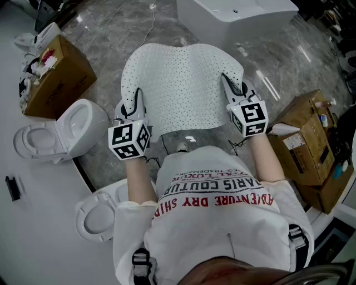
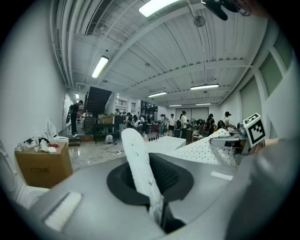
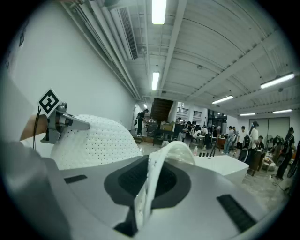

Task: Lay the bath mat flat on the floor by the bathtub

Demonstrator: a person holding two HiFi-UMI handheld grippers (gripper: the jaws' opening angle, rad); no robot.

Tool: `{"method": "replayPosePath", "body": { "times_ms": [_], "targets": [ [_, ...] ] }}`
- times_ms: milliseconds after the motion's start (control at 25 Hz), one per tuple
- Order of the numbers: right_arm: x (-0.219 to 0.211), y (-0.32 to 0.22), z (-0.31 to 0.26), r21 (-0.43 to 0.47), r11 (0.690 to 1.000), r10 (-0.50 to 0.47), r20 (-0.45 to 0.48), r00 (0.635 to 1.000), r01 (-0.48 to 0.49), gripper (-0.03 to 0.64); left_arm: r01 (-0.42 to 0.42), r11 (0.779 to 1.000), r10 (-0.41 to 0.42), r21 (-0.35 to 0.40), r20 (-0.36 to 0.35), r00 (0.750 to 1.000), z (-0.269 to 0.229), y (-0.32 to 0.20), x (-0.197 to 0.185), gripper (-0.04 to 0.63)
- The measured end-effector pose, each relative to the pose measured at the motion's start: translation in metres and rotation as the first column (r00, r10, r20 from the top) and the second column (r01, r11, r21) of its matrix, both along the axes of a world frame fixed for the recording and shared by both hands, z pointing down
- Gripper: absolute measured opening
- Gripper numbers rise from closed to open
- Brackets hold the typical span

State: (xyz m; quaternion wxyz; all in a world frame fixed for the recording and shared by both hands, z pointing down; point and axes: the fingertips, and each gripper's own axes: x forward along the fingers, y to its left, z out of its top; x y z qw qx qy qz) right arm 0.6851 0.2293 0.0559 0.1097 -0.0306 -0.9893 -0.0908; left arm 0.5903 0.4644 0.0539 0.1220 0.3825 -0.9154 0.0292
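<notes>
**Bath mat** (image 1: pixel 181 92): white, dotted all over with small dark holes. It is held in the air above the grey marble floor (image 1: pixel 105 33) and spread between 2 grippers. In the head view its far edge points toward the white bathtub (image 1: pixel 233 16), and its near edge hangs in front of the person's printed T-shirt (image 1: pixel 217 217).

**Left gripper** (image 1: pixel 135 99): jaws pressed together on the mat's left edge. Its own view shows a strip of mat standing up from between them.

**Right gripper** (image 1: pixel 229 84): jaws pressed together on the mat's right edge. A curled fold of mat rises from the pinch in its own view.

**Surroundings:**
- 1 left cardboard box (image 1: pixel 58 78), open, with small items on top.
- 1 right cardboard box (image 1: pixel 311 139), with bottles on it.
- 1 upper toilet (image 1: pixel 61 131) beside the left box, seat up.
- 1 lower toilet (image 1: pixel 100 214) by the person's left arm.
- People stand in the far background of both gripper views.
</notes>
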Motion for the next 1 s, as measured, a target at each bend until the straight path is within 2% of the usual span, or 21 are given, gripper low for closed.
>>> {"method": "replayPosePath", "body": {
  "times_ms": [440, 760, 1000],
  "targets": [
    [-0.027, 0.005, 0.006, -0.029, 1.0, 0.009, -0.023, 1.0, -0.009, 0.017, -0.003, 1.0, 0.004, 0.01, -0.024, 1.0, 0.006, 0.003, -0.026, 0.015],
    [-0.067, 0.017, 0.03, -0.073, 0.995, 0.054, -0.1, 0.993, -0.062, 0.017, 0.002, 1.0, 0.001, 0.023, -0.097, 0.995, 0.035, 0.035, -0.072, 0.015],
    [-0.107, 0.045, 0.047, -0.101, 0.994, 0.02, -0.142, 0.99, -0.035, 0.018, 0.018, 1.0, -0.017, 0.006, -0.119, 0.993, 0.046, 0.061, -0.105, 0.015]
  ]
}}
